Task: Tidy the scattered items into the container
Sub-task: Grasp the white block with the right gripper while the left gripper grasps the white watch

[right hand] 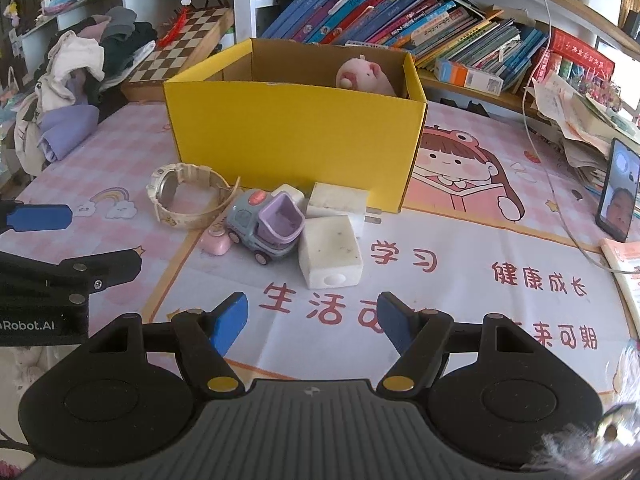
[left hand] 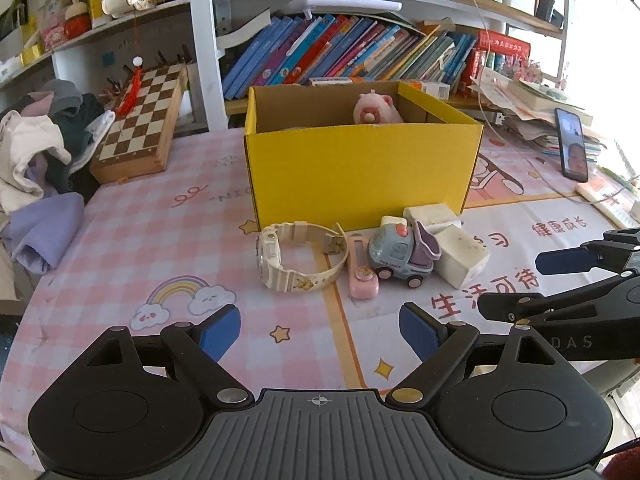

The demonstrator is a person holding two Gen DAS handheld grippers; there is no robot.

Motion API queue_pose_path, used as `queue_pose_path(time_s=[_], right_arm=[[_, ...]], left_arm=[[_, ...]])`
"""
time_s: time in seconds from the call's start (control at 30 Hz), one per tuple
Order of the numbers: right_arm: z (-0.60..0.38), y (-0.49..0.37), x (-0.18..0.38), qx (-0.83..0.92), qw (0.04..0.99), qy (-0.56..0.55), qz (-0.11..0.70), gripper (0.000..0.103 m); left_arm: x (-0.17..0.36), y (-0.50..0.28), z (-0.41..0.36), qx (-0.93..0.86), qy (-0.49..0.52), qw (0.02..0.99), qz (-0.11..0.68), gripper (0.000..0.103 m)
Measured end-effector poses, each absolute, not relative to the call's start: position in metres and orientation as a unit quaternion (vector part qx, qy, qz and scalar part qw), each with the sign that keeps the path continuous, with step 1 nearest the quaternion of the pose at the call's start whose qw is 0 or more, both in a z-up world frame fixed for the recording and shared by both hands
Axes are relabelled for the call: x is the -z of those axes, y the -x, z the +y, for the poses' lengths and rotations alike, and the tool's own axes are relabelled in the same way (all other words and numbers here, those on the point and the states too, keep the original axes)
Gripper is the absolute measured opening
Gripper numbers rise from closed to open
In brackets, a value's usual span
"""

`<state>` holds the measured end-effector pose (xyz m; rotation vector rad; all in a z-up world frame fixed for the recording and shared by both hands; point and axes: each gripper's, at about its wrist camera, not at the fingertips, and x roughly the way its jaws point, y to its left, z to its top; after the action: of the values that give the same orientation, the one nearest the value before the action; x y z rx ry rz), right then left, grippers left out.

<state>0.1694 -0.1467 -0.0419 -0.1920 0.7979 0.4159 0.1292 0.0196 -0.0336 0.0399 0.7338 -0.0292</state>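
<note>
Both grippers hover released over the surface [right hand: 460, 216].
Ahead of the left gripper [left hand: 320, 332] fingers lie the watch [left hand: 296, 256] and toy truck [left hand: 402, 252]; ahead of the right gripper [right hand: 312, 318], white blocks [right hand: 330, 256], the yellow box [right hand: 292, 136] beyond.

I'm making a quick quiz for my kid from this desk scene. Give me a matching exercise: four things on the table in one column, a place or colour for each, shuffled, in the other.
Column one:
1. pink plush pig
2. toy truck
3. watch
4. phone

Column two:
A. cream strap, lying on the pink checked part of the tablecloth
B. inside the yellow box
C. propped upright at the far right, screen lit
D. grey-blue with a purple tipper bed

Pairs: 1-B, 2-D, 3-A, 4-C
</note>
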Motion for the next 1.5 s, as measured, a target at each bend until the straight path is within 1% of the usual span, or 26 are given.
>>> queue_pose_path(time_s=[0.33,0.43,0.6,0.67,0.83,0.93,1.0,1.07,1.23,1.4,1.47,1.5], right_arm=[[-0.148,-0.197,0.046,-0.211,0.888,0.1,0.396,0.068],[-0.147,-0.205,0.048,-0.217,0.884,0.104,0.401,0.067],[-0.145,-0.218,0.053,-0.227,0.877,0.109,0.409,0.066],[-0.145,-0.223,0.055,-0.231,0.874,0.109,0.414,0.062],[-0.143,-0.232,0.06,-0.239,0.867,0.112,0.422,0.062],[-0.142,-0.236,0.062,-0.241,0.864,0.113,0.427,0.062],[-0.142,-0.239,0.064,-0.24,0.863,0.113,0.43,0.061],[-0.142,-0.242,0.065,-0.24,0.862,0.112,0.433,0.057],[-0.141,-0.247,0.068,-0.242,0.859,0.116,0.436,0.056],[-0.142,-0.251,0.07,-0.247,0.856,0.115,0.44,0.056],[-0.142,-0.252,0.071,-0.249,0.855,0.117,0.44,0.055],[-0.141,-0.253,0.071,-0.25,0.854,0.117,0.441,0.055]], left_arm=[[0.036,-0.149,0.025,-0.016,-0.001,0.933,0.36,0.088],[0.036,-0.155,0.026,-0.026,0.003,0.932,0.36,0.085],[0.039,-0.164,0.028,-0.041,0.012,0.93,0.365,0.082],[0.04,-0.167,0.029,-0.045,0.013,0.929,0.368,0.08],[0.042,-0.175,0.03,-0.051,0.014,0.926,0.374,0.077],[0.044,-0.18,0.031,-0.052,0.014,0.923,0.38,0.072],[0.045,-0.184,0.032,-0.053,0.015,0.922,0.382,0.071],[0.047,-0.188,0.035,-0.056,0.021,0.921,0.385,0.067],[0.053,-0.203,0.04,-0.061,0.03,0.917,0.394,0.056],[0.059,-0.214,0.044,-0.068,0.033,0.913,0.4,0.049],[0.062,-0.218,0.044,-0.069,0.031,0.912,0.404,0.043],[0.063,-0.22,0.044,-0.07,0.03,0.911,0.406,0.043]])
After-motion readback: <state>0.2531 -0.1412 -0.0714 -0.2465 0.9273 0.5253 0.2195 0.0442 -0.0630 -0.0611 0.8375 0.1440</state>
